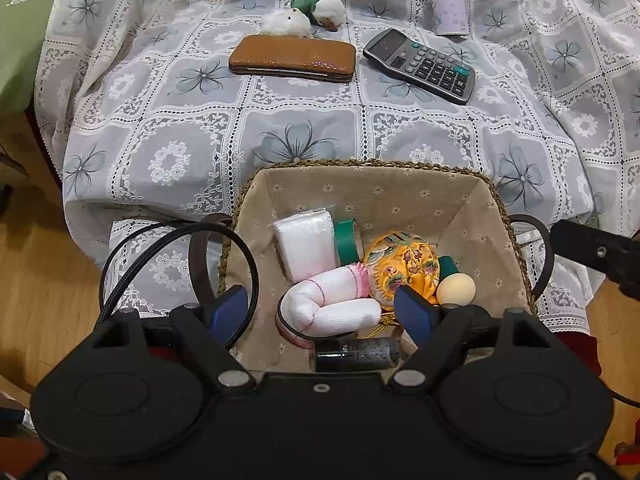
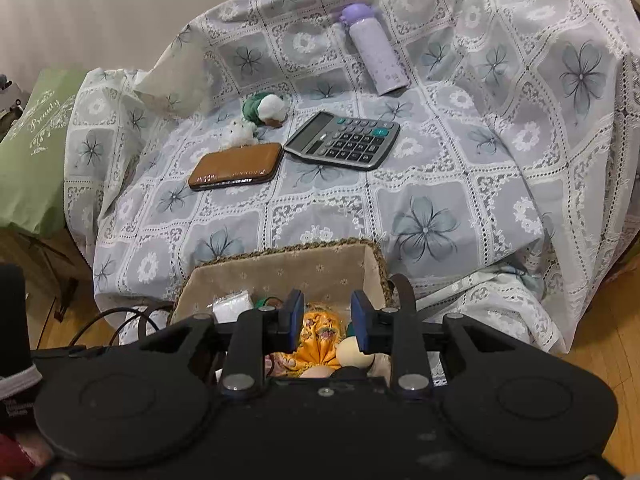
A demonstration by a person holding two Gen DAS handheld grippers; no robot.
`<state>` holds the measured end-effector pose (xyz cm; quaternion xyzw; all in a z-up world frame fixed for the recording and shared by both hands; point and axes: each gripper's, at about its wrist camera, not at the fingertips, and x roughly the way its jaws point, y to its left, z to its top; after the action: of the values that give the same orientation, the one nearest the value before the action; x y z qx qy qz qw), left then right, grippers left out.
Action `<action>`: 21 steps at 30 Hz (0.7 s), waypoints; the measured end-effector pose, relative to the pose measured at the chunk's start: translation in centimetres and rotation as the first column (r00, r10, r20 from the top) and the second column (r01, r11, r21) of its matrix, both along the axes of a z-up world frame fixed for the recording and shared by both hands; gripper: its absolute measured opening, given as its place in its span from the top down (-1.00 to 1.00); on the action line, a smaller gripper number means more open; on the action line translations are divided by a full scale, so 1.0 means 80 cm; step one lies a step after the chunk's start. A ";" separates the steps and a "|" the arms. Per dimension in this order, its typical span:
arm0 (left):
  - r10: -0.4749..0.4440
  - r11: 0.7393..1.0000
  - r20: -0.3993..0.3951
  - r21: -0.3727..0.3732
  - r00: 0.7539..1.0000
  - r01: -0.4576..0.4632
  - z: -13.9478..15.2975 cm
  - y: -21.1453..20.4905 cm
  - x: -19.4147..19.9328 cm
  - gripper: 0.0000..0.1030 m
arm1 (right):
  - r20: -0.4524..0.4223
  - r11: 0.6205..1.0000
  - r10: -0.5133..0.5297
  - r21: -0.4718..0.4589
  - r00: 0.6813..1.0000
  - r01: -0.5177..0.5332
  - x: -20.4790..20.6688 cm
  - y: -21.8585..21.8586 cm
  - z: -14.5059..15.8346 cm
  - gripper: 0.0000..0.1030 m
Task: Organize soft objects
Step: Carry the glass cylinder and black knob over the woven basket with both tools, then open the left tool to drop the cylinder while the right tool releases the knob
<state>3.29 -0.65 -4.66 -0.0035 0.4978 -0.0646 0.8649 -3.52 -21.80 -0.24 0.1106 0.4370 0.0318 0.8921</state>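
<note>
White rolled sock (image 1: 328, 304) lies between left hand-held gripper's (image 1: 324, 312) jaws.

You are working in a home, most likely a living room or bedroom. A lace tablecloth (image 2: 440, 184) with a grey flower print drapes loosely over the furniture in front of you, though what lies under it is hidden. On it sit household odds and ends: a brown wallet (image 2: 236, 166), a calculator (image 2: 344, 140), a lilac flask (image 2: 376, 52) and small plush toys (image 2: 266, 110). A fabric-lined woven basket (image 1: 372, 196) holds soft bits and pieces. A green embroidered cushion (image 2: 32, 152) lies to one side, the floor (image 1: 44, 280) is warm wood, and a plain pale wall (image 2: 120, 4) stands behind.
</note>
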 end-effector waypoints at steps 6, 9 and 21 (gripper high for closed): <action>0.008 1.000 0.003 0.011 1.000 -0.008 -0.001 0.001 0.000 -0.48 | -0.032 1.000 0.002 -0.005 0.999 -0.002 0.004 0.004 -0.007 0.35; 0.020 1.000 0.004 0.015 1.000 -0.020 -0.003 0.004 0.000 -0.49 | -0.053 1.000 0.012 -0.012 0.999 -0.012 0.007 0.007 -0.012 0.33; 0.047 0.998 0.001 0.044 0.999 -0.047 -0.009 0.015 0.019 -0.50 | -0.163 0.997 0.042 -0.064 0.986 -0.053 0.034 0.023 -0.045 0.12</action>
<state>4.83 0.54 -5.35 0.0036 0.4990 -0.0334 0.8660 -0.78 -19.97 -3.86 0.0719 0.5111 0.0289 0.8561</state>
